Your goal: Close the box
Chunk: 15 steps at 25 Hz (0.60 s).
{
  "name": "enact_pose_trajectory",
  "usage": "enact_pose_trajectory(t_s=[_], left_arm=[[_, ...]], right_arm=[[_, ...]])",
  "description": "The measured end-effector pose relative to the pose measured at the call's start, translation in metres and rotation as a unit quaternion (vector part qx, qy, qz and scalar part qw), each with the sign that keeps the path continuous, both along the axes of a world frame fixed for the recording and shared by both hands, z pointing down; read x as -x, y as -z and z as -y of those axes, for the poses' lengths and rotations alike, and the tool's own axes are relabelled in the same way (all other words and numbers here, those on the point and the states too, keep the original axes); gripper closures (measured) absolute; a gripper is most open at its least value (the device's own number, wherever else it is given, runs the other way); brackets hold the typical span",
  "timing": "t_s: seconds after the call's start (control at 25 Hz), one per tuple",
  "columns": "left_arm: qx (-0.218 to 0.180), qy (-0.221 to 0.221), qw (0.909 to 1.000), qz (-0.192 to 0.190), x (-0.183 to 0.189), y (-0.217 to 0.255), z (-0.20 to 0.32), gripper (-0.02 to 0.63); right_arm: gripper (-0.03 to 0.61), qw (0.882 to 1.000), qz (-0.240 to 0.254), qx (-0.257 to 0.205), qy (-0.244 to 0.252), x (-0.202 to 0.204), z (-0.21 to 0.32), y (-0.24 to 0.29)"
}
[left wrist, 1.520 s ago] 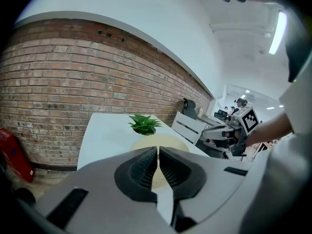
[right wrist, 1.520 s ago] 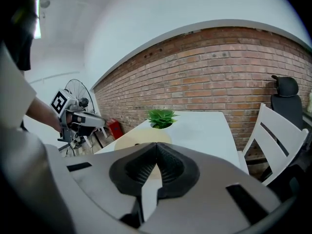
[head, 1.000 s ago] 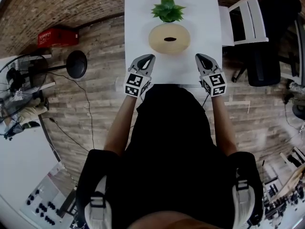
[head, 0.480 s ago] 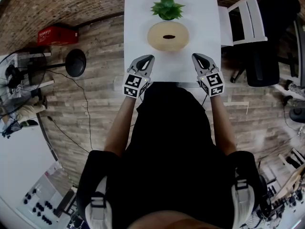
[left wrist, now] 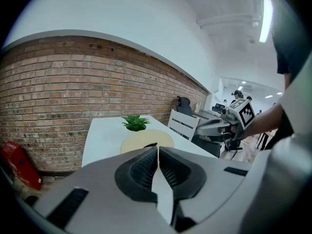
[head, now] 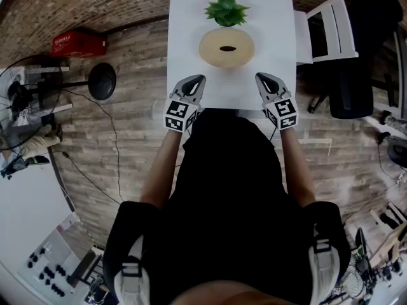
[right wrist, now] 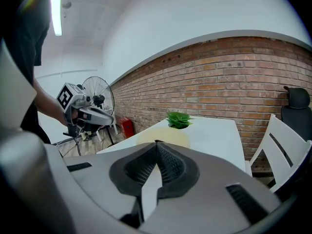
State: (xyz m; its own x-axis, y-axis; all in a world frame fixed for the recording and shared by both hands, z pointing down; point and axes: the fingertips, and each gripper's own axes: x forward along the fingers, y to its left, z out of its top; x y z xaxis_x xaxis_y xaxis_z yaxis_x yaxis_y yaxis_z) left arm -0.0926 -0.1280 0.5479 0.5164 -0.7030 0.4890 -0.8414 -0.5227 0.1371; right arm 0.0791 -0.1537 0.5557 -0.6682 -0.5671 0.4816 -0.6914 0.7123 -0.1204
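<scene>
A round pale-yellow box (head: 227,47) with a dark oval mark on its top sits on the white table (head: 191,18), just in front of a small green plant (head: 226,9). The same box shows beyond the jaws in the left gripper view (left wrist: 136,140) and the right gripper view (right wrist: 165,136). My left gripper (head: 198,79) hovers over the table's near edge, left of the box, shut and empty. My right gripper (head: 262,77) hangs at the near edge on the right, also shut with nothing in it. Neither touches the box.
A white chair (head: 324,24) and a dark office chair (head: 356,75) stand right of the table. A red case (head: 77,43) and a floor fan (head: 19,97) stand at the left. A brick wall (left wrist: 73,82) lies behind the table.
Both grippers stay at the table's near edge, still shut. The right gripper has drifted slightly left; the view has shifted a little.
</scene>
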Motion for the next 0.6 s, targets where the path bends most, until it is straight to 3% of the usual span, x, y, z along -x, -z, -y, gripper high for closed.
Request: enact_pose_trajectory(t_s=[0.6], left_arm=[[0.0,0.013,0.9999,0.001,0.0076,-0.0006,-0.0043,0.588]], right_arm=[[0.58,1.0,0.0,0.0,0.012,0.0067,0.0,-0.0043]])
